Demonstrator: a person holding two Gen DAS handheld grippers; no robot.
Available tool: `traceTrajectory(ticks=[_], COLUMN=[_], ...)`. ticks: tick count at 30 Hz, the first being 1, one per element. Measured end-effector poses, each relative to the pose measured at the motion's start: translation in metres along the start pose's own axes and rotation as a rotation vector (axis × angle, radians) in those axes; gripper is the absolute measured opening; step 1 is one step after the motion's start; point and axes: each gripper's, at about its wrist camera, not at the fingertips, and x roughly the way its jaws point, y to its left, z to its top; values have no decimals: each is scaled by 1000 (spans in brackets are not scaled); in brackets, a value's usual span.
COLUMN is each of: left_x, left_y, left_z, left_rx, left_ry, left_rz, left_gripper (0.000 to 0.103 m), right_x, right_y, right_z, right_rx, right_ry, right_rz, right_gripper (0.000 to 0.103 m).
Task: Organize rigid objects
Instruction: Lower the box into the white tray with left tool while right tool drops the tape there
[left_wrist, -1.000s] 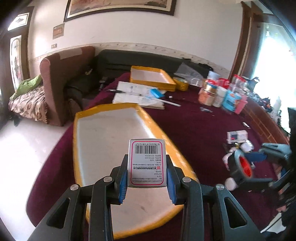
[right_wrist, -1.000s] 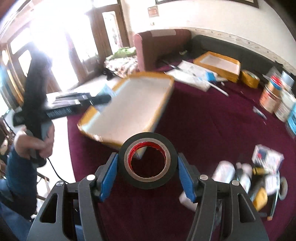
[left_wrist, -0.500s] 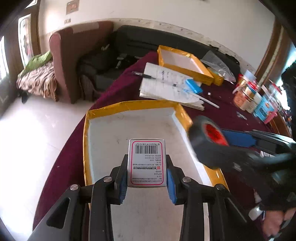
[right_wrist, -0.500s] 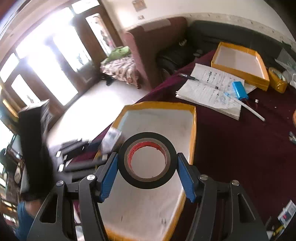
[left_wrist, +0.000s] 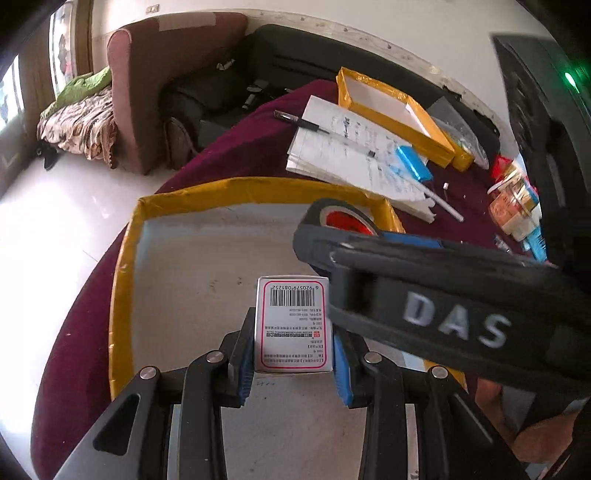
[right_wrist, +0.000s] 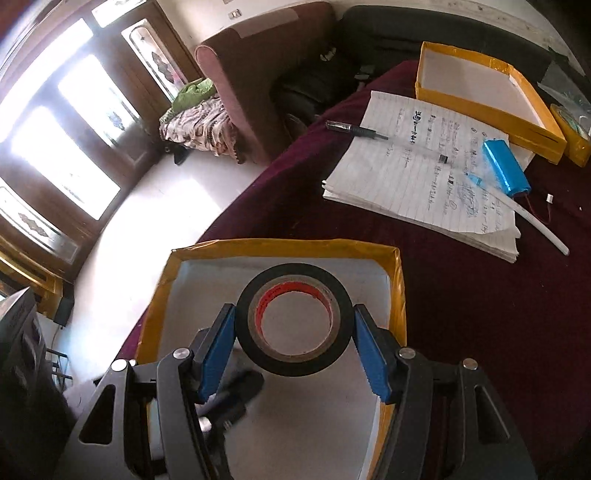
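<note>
- Left wrist view: the left gripper (left_wrist: 293, 363) squeezes a small white box (left_wrist: 293, 325) between its blue pads. The box stands up straight. It has a red line round its face, a black barcode near the top and tiny print below.
- The box hangs over the big tray (left_wrist: 122, 280), which has yellow taped walls and a plain white floor.
- The right gripper (left_wrist: 354, 236) reaches in from the right side, above the same tray. A black tape roll (left_wrist: 334, 216) with a red inside peeks out at its tip.
- Right wrist view: the right gripper (right_wrist: 295, 345) is clamped on the black tape roll (right_wrist: 293, 321). The roll is a round ring, black outside, tan and red inside, and the white tray floor shows through its hole.
- The roll is over the big tray (right_wrist: 397, 291), near its far wall.
- Farther off on the dark red table (right_wrist: 480, 314) lie a notebook (right_wrist: 417, 177), a pen (right_wrist: 354, 130), a blue pack (right_wrist: 504, 171) and a smaller yellow tray (right_wrist: 491, 110).
</note>
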Motion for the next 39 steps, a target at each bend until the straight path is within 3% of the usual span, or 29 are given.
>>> traceTrajectory(ticks=[9,12,15,23,27,32,35,39], left_x=[7,6,4,-32,-70,-117,-126,-117], left_y=[-6,-7,-7,-22,-48,-100,-139,-190], left_z=[-3,-5,-8,-24,-45,-87,-114,-149], left_rx=[16,18,17,50,106,208,305,492], left_ry=[6,6,5,-50,-143,-256,-265,-186], left_rz=[-8,-11,-7,-26,-52,-165,-242,-367], left_gripper=[38,53,61,61,62,72,72,72], right_x=[11,11,6,-47,-106,-183,-228,-280], right_y=[1,2,0,-14,-29,-58,-87,-150], right_z=[0,0,-1,-23,-63,-133,-177,-230], right_rx=[-26,-38,-34,14,42,60,55,96], right_ry=[17,15,13,-57,-118,-212,-293,-393], right_rz=[-31,-32,-23,57,99,152,127,4], right_gripper=[62,62,63,63,64,67,69,70])
